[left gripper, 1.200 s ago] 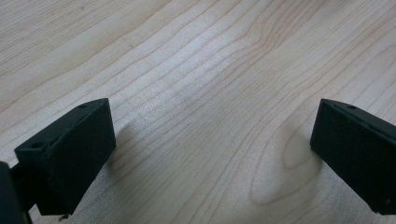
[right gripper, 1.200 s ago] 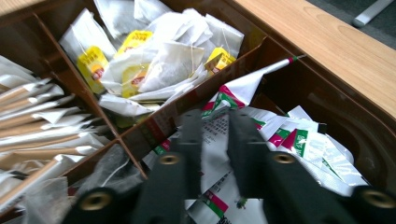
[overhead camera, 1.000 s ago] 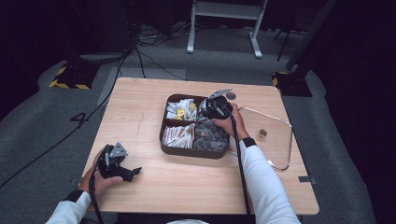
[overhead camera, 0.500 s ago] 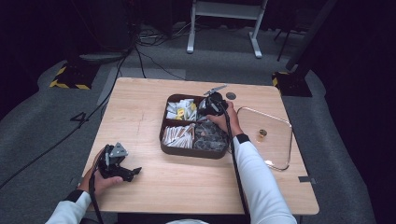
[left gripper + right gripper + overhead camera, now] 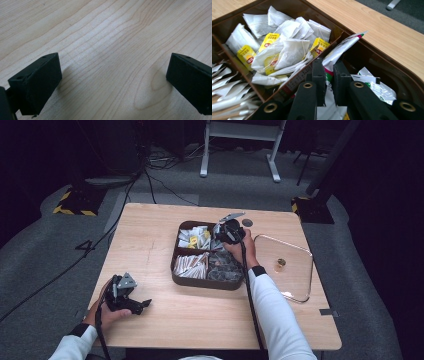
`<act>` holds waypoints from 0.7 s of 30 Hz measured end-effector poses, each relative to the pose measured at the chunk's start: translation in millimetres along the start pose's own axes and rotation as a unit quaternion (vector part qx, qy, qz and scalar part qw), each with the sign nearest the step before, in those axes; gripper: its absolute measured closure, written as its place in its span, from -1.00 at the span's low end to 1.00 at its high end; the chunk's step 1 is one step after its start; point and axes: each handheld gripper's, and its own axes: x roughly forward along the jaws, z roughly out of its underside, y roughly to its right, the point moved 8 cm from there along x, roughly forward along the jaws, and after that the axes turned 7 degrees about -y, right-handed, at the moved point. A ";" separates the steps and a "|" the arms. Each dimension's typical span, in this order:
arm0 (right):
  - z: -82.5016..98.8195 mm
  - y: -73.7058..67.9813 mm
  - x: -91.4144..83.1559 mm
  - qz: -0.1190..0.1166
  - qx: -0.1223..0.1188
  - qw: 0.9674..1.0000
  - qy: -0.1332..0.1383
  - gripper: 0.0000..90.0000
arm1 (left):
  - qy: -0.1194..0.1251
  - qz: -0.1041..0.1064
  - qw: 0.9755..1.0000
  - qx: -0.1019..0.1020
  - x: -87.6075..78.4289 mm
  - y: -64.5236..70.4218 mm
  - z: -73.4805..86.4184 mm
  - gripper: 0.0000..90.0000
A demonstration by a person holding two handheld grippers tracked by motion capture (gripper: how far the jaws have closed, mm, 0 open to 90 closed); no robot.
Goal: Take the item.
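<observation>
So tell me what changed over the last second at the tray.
The right gripper has just been closing and now pinches a white sachet in the far-right compartment of the brown tray, having edged slightly away from the person. The left gripper stayed open on the table; the clear lid stayed put.

High view looked forward and down over the whole table [image 5: 150,235], left gripper view sat close over bare tabletop [image 5: 112,37], right gripper view peered closely into the tray [image 5: 372,62], the tray [image 5: 176,270] was shared with the high view.
</observation>
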 end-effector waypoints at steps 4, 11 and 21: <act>2.1 2.4 -10.5 -0.005 -0.006 1.000 0.012 0.87 | 0.000 0.001 1.000 0.000 0.1 0.1 -0.1 -0.99; 7.5 0.7 -26.0 -0.024 -0.016 0.999 0.034 0.90 | 0.000 0.001 1.000 0.000 0.1 0.1 0.0 -0.99; 13.5 2.3 -51.2 -0.041 -0.022 0.997 0.068 0.91 | 0.000 0.000 1.000 0.000 0.0 0.0 0.0 -0.99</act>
